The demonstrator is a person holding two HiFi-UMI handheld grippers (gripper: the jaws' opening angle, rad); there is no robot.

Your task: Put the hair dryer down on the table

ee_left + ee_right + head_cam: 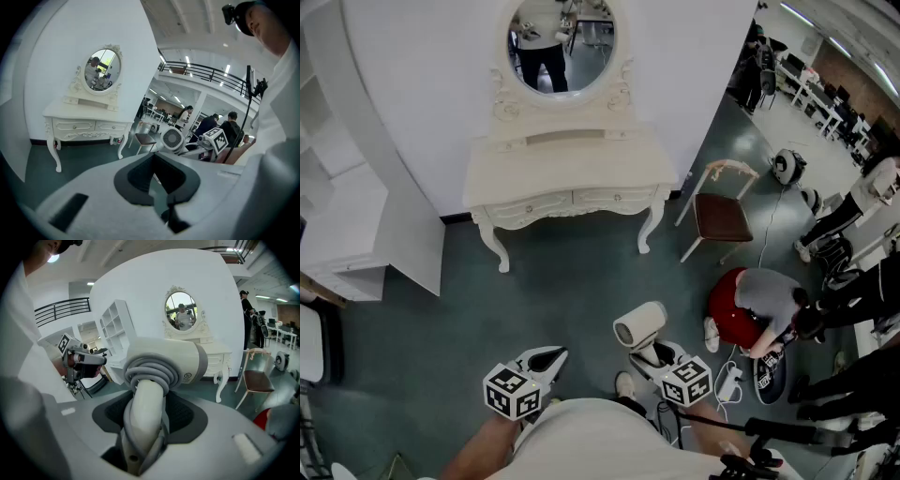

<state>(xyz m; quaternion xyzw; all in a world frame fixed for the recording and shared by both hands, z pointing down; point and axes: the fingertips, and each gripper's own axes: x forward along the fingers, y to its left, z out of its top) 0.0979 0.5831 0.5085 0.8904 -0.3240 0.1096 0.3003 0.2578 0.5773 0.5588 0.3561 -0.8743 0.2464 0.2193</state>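
Note:
A white hair dryer with its grey cord wound round the handle is held above the grey-green floor, its nozzle toward the dressing table. My right gripper is shut on the handle, and in the right gripper view the dark pads press both sides of it. My left gripper hangs to the left of the dryer with its tips together and nothing between them. The white dressing table with an oval mirror stands against the wall ahead, some way off.
A wooden chair stands right of the table. A person in grey crouches on the floor at the right, near a power strip and cables. White shelving is at the left. Other people stand at the far right.

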